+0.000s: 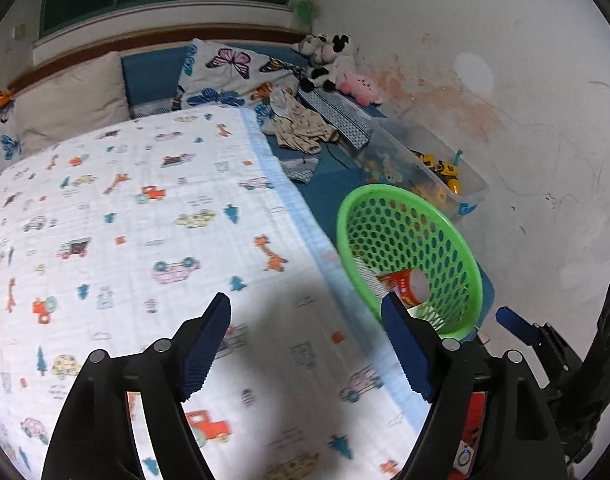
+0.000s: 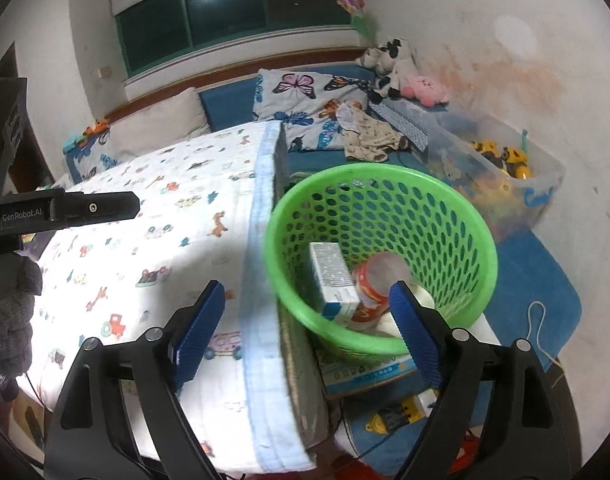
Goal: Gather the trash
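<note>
A green perforated basket (image 2: 457, 216) stands on the blue mat beside the bed; it also shows in the left wrist view (image 1: 437, 236). Inside lie a white and blue carton (image 2: 333, 276) and a red and white paper cup (image 2: 371, 292), the cup also seen from the left (image 1: 409, 286). My right gripper (image 2: 307, 320) is open and empty, just in front of the basket's near rim. My left gripper (image 1: 307, 340) is open and empty above the printed blanket (image 1: 145, 240), left of the basket.
A clear bin of toys (image 2: 505, 168) sits behind the basket by the wall. Pillows (image 2: 305, 100), clothes (image 2: 369, 136) and plush toys (image 2: 389, 64) lie at the bed's head. A flat box (image 2: 365, 372) lies under the basket. The left gripper's body (image 2: 61, 210) shows at left.
</note>
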`<move>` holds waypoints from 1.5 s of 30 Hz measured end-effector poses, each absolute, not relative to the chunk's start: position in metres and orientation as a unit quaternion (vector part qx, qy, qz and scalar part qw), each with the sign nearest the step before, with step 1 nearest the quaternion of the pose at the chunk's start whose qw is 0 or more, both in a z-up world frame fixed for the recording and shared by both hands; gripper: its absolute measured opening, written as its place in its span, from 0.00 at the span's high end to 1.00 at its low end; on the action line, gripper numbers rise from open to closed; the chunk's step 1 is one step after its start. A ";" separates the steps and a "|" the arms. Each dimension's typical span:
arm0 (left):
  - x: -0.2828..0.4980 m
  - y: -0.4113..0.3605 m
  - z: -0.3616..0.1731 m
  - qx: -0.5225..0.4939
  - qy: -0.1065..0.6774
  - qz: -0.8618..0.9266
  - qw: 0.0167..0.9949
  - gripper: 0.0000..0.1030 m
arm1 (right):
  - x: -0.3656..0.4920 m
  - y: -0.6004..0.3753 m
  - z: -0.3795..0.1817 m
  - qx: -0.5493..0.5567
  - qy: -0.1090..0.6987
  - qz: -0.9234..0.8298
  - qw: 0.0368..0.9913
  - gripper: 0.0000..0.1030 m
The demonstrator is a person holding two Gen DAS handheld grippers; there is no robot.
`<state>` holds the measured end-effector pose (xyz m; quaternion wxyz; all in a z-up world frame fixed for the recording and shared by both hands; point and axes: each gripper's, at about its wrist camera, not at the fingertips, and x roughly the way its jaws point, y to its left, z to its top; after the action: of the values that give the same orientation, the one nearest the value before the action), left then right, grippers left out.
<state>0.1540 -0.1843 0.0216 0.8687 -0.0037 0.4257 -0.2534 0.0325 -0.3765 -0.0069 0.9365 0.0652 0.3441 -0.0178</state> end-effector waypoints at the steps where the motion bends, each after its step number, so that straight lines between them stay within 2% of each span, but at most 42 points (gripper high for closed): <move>1: 0.153 -0.180 0.022 -0.004 0.424 -0.251 0.870 0.25 | 0.032 -0.372 -0.007 0.060 0.345 -0.017 0.937 0.18; 18: 0.115 -0.111 0.023 0.016 0.377 -0.187 0.907 0.11 | 0.023 -0.336 -0.007 0.059 0.347 -0.003 0.936 0.10; 45: 0.073 -0.059 0.018 0.030 0.347 -0.124 0.929 0.08 | 0.017 -0.306 -0.005 0.057 0.348 0.023 0.935 0.08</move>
<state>0.0733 -0.0587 0.0178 0.9290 0.0296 0.3474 -0.1243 0.0167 -0.3059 -0.0052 0.9354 0.0573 0.3482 0.0229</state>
